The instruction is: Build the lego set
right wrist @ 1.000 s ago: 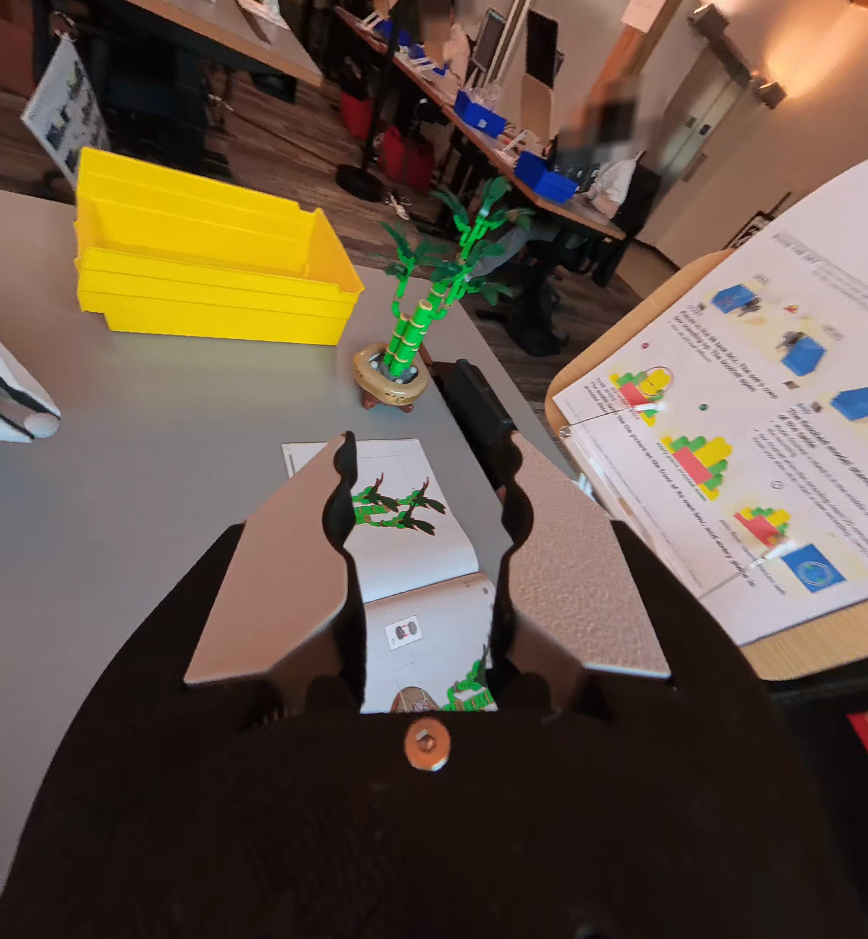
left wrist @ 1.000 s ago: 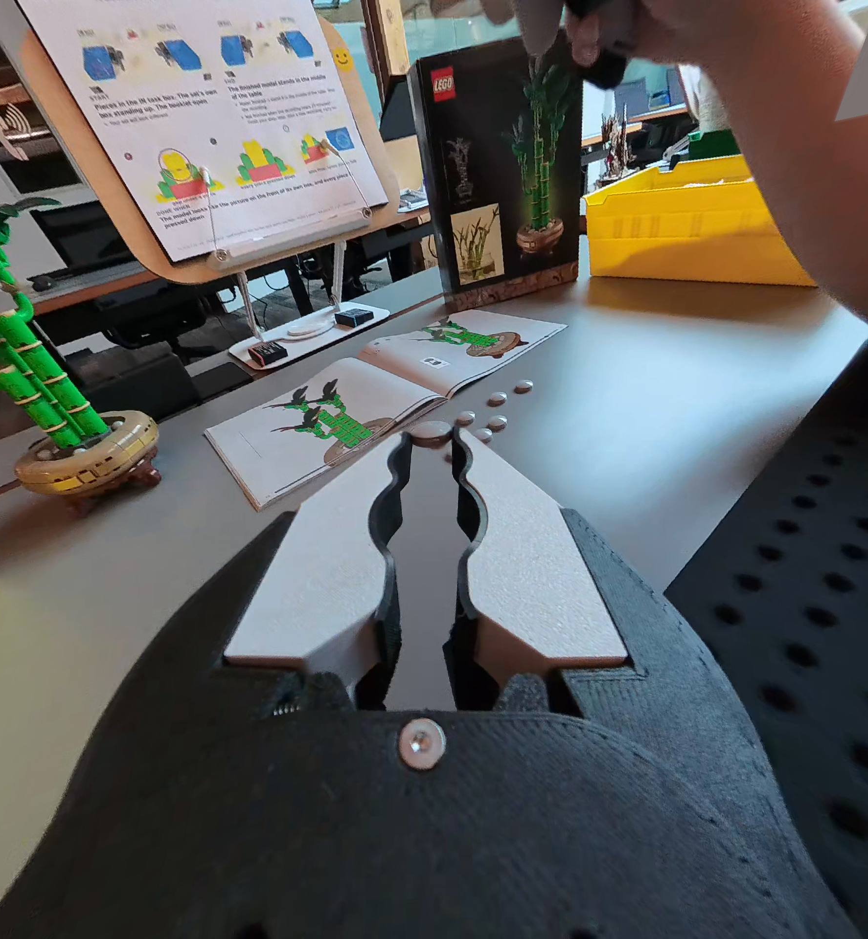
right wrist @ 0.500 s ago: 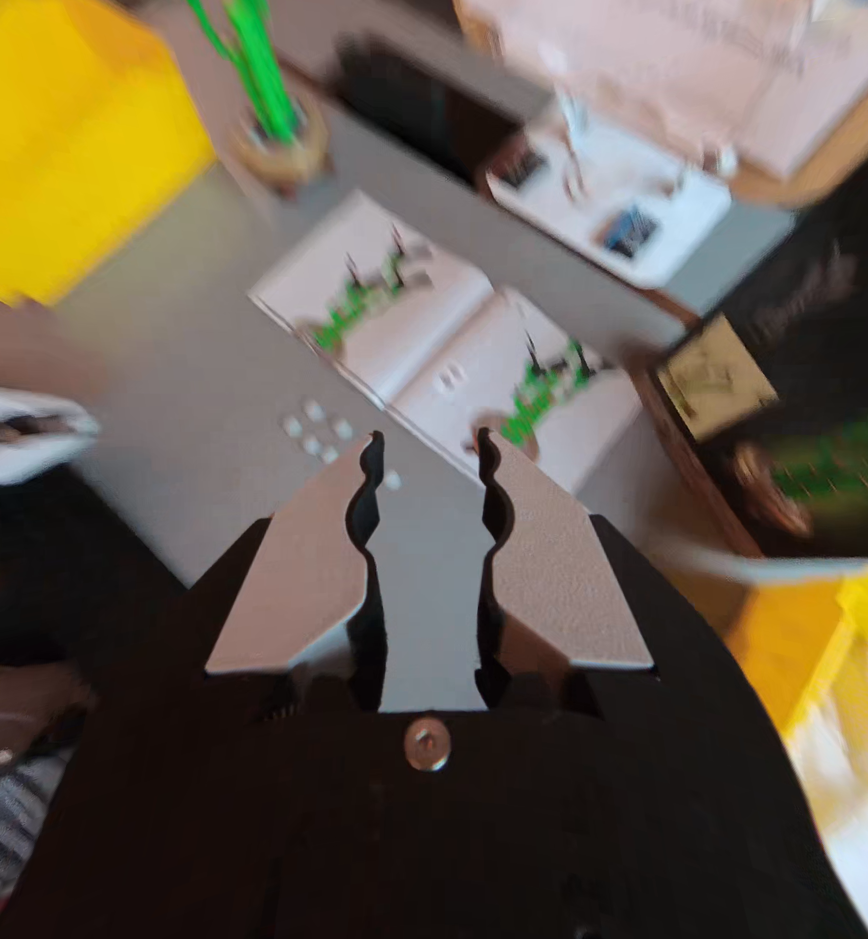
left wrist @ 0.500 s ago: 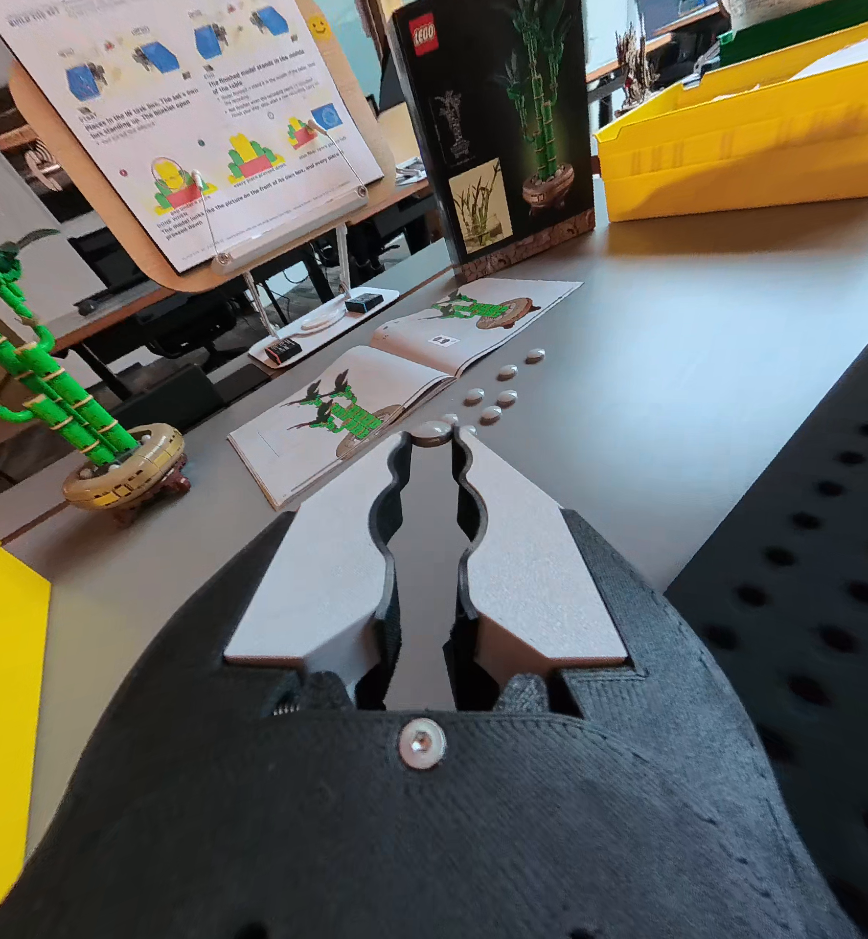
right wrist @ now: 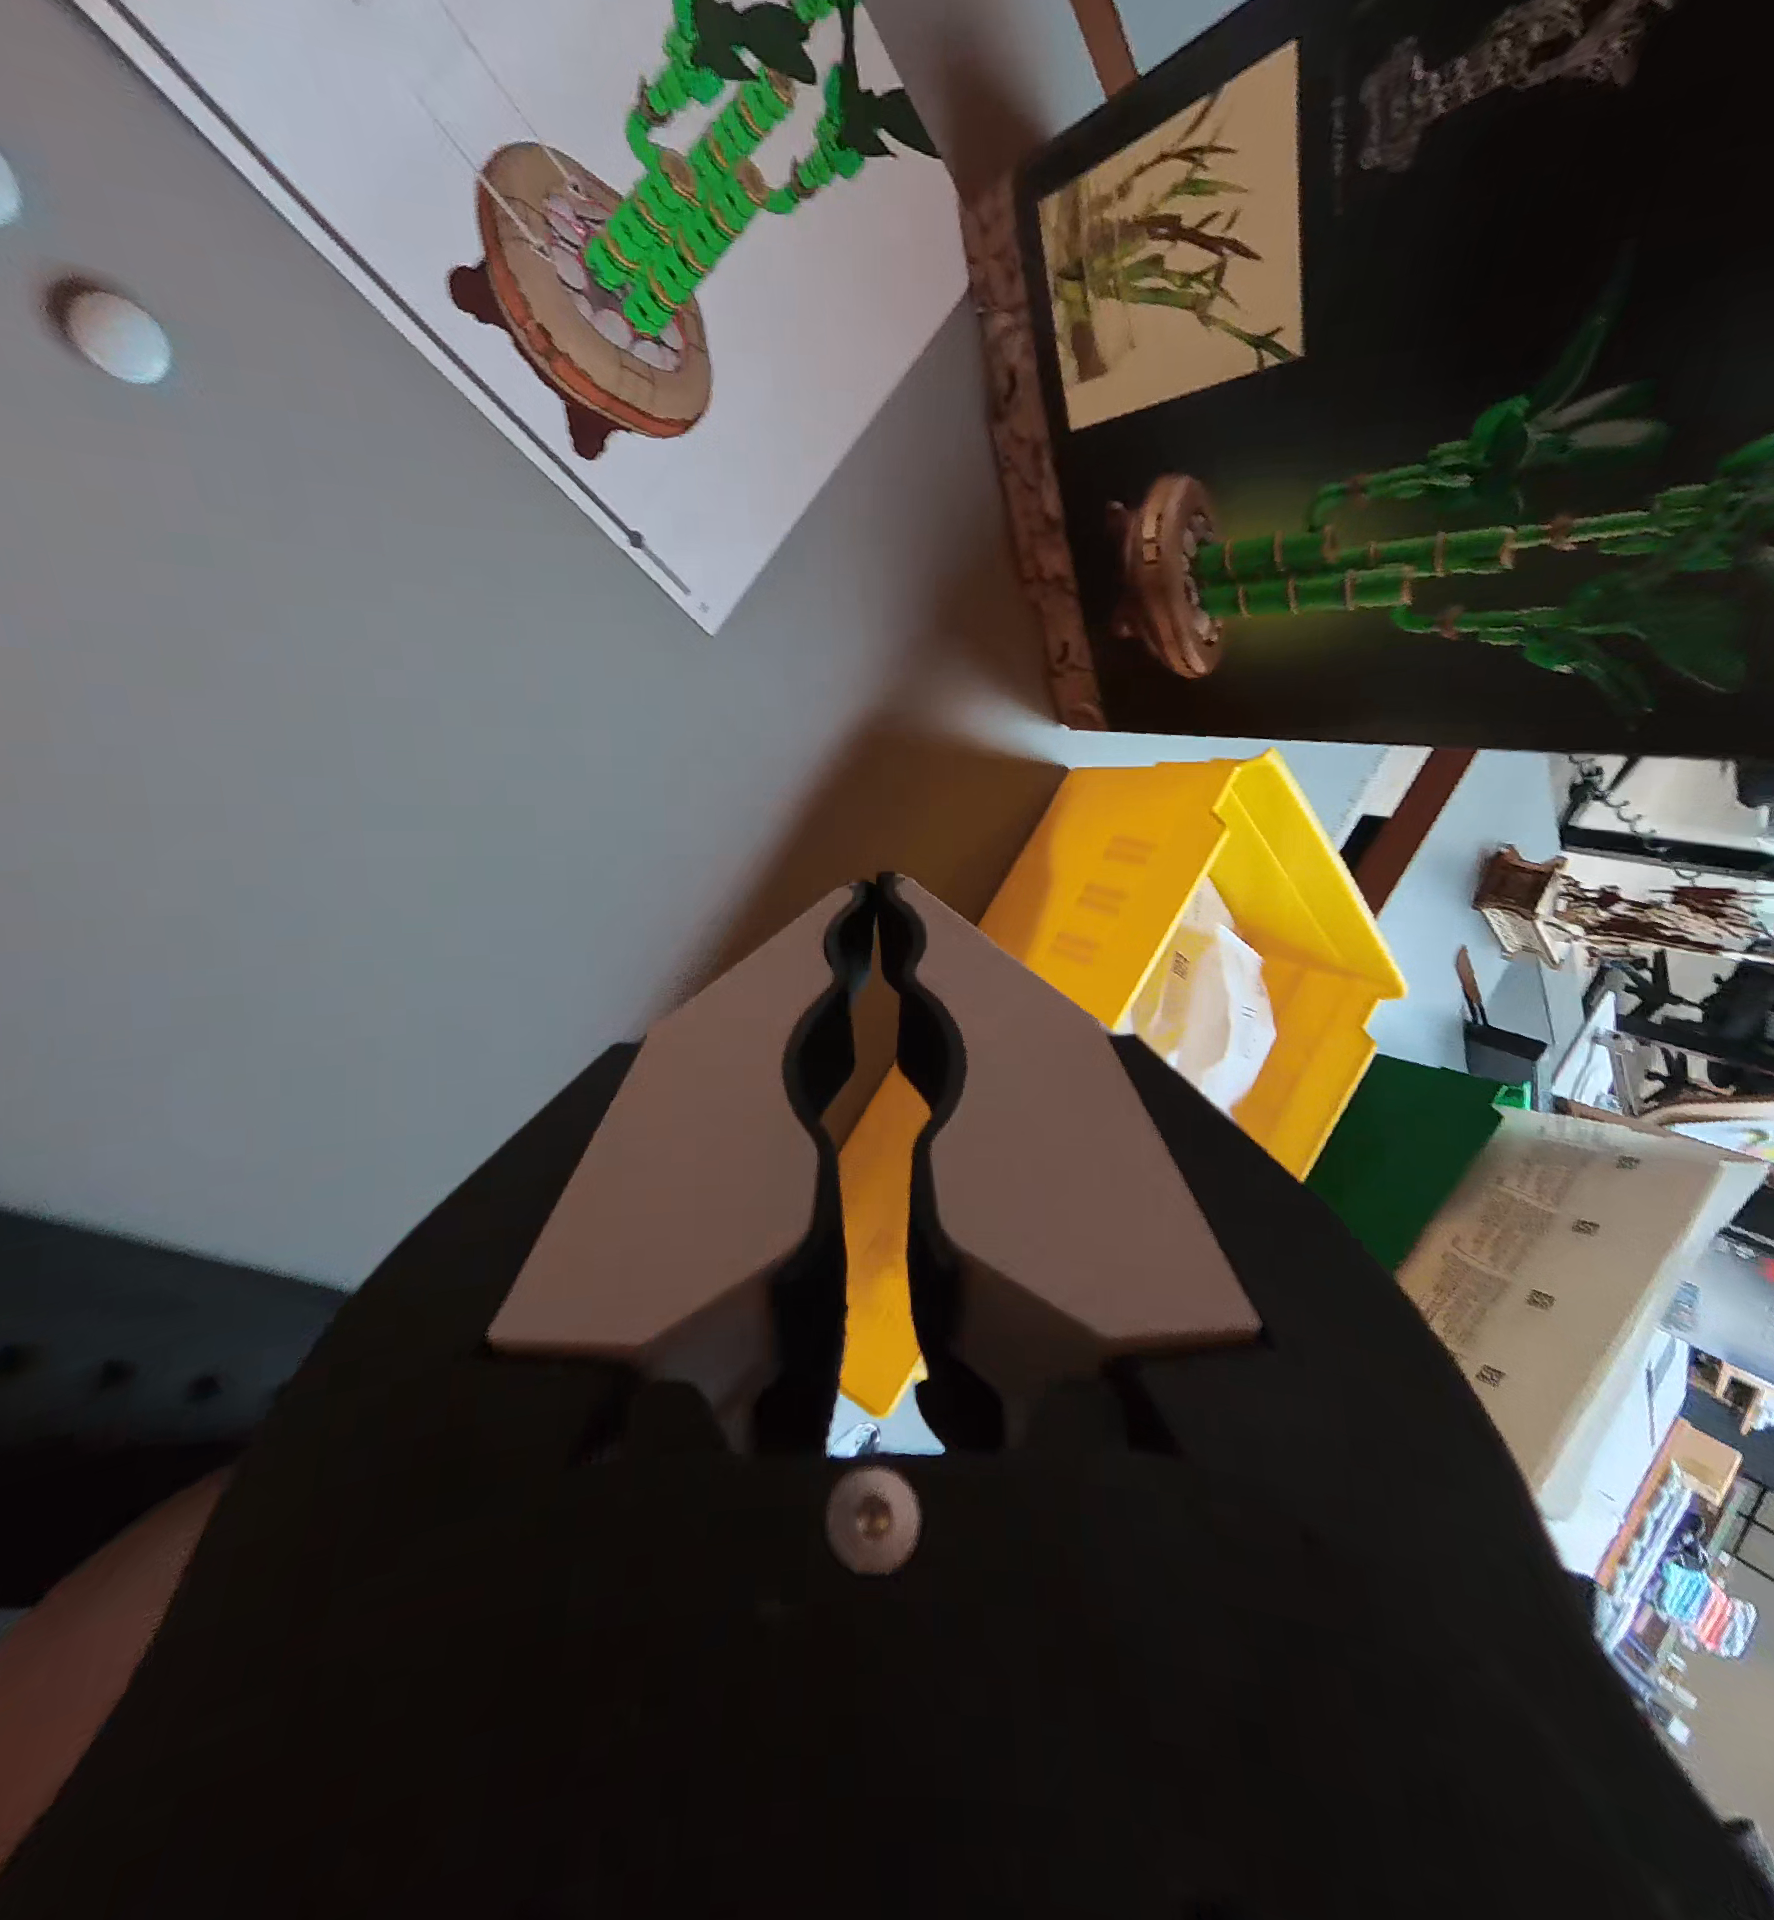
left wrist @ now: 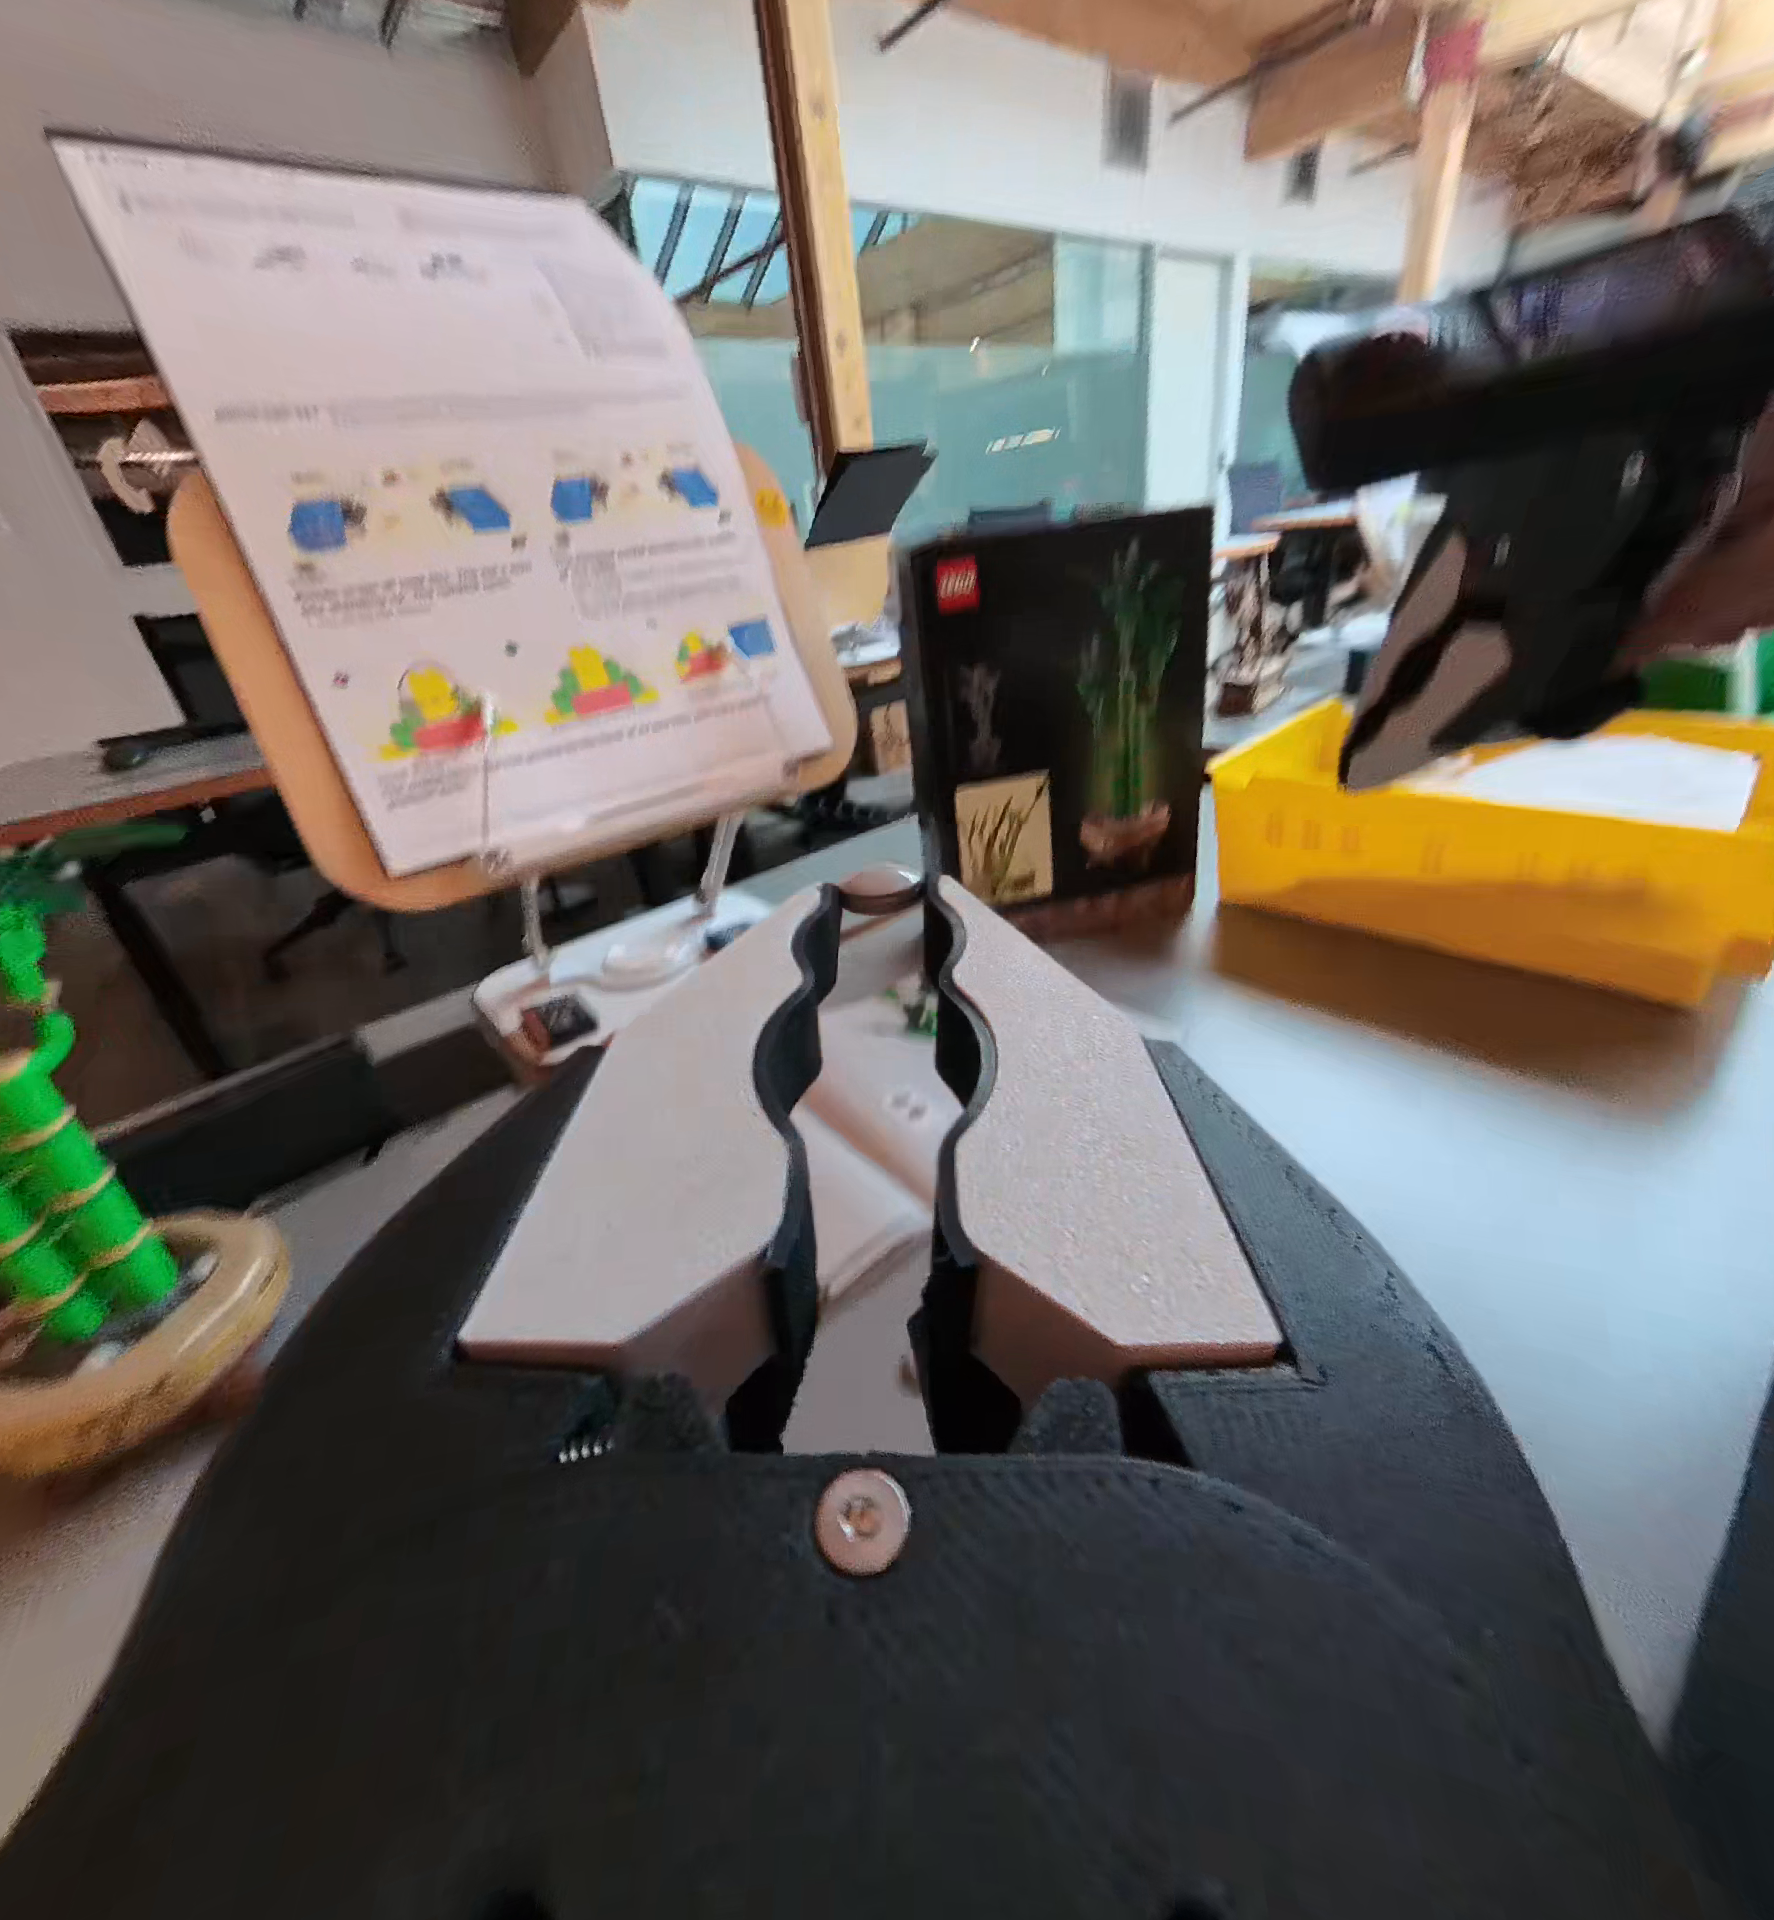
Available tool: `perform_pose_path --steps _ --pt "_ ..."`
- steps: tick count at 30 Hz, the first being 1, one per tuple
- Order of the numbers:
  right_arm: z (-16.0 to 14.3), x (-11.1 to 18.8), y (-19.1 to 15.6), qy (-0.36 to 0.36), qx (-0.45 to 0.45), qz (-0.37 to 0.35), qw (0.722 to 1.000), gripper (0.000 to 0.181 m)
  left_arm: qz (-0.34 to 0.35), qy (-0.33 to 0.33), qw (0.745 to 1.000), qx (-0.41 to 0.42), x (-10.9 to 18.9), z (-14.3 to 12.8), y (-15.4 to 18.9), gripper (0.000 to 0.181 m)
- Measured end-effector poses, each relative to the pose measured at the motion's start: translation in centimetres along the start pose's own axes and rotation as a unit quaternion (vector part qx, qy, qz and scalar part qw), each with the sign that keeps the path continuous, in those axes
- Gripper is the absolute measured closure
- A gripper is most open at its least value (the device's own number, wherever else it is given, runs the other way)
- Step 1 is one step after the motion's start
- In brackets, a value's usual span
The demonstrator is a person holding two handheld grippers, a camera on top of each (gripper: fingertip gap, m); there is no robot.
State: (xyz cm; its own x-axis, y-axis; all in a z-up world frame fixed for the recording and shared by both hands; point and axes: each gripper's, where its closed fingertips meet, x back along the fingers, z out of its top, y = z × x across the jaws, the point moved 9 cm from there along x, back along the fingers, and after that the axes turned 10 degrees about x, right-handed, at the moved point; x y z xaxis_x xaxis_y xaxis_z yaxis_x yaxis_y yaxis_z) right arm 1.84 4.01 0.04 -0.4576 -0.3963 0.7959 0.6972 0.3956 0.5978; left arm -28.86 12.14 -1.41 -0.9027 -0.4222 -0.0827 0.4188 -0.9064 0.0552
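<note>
My left gripper (left wrist: 878, 894) is shut on a small round tan tile (left wrist: 875, 885) pinched at its tips, held above the grey table (left wrist: 1382, 1122). The open instruction booklet (left wrist: 862, 1122) lies under its fingers. My right gripper (right wrist: 881, 883) is shut with its tips touching and nothing between them. It hangs over the table beside the yellow bin (right wrist: 1226, 977), and it also shows in the left wrist view (left wrist: 1366, 764) above that bin (left wrist: 1485, 862). Two loose round tiles (right wrist: 109, 332) lie on the table by the booklet (right wrist: 550, 260).
A built green bamboo model (left wrist: 31, 1195) stands at the left. An instruction sheet on a stand (left wrist: 467, 540) and the set's black box (left wrist: 1059, 707) stand at the back. A black perforated mat (right wrist: 83, 1351) lies along the near edge. The gap from one gripper's tips to the other's is roughly 30 cm. The built green bamboo model (left wrist: 31, 1195) is closer to my left gripper, around 30 cm from its tips; the right tips are 50 cm off.
My left gripper has lifted off the table with the round tile and tilted up. My right gripper has swung over toward the yellow bin and gone from open to shut.
</note>
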Motion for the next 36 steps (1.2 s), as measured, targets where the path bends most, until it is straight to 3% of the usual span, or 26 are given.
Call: perform_pose_path --steps 5,9,14,25,32,36 --pt "-0.1 -0.6 1.1 0.003 -0.035 0.001 0.999 0.181 -0.056 0.035 0.996 0.059 -7.4 1.9 -1.4 0.167" --pt "-0.2 -1.9 1.2 -0.022 -0.028 0.016 0.999 0.181 -0.082 0.017 0.991 0.102 -11.3 -1.2 -2.7 0.168" --pt "0.1 -2.7 1.2 -0.029 -0.028 0.026 0.999 0.181 -0.034 -0.004 0.996 0.080 -10.8 -6.0 -4.1 0.168" --pt "0.6 -4.0 0.3 -0.083 0.003 0.035 0.996 0.181 -0.028 -0.026 0.999 -0.037 -10.5 -6.5 -2.7 0.168" --pt "1.1 -4.3 -0.3 -0.085 0.026 0.038 0.995 0.181 -0.041 -0.040 0.996 -0.064 -10.8 -7.0 -1.5 0.168" --pt "0.6 -4.7 0.9 -0.076 -0.004 0.041 0.996 0.181 -0.045 -0.034 0.996 -0.073 -10.6 -6.6 -1.1 0.168"
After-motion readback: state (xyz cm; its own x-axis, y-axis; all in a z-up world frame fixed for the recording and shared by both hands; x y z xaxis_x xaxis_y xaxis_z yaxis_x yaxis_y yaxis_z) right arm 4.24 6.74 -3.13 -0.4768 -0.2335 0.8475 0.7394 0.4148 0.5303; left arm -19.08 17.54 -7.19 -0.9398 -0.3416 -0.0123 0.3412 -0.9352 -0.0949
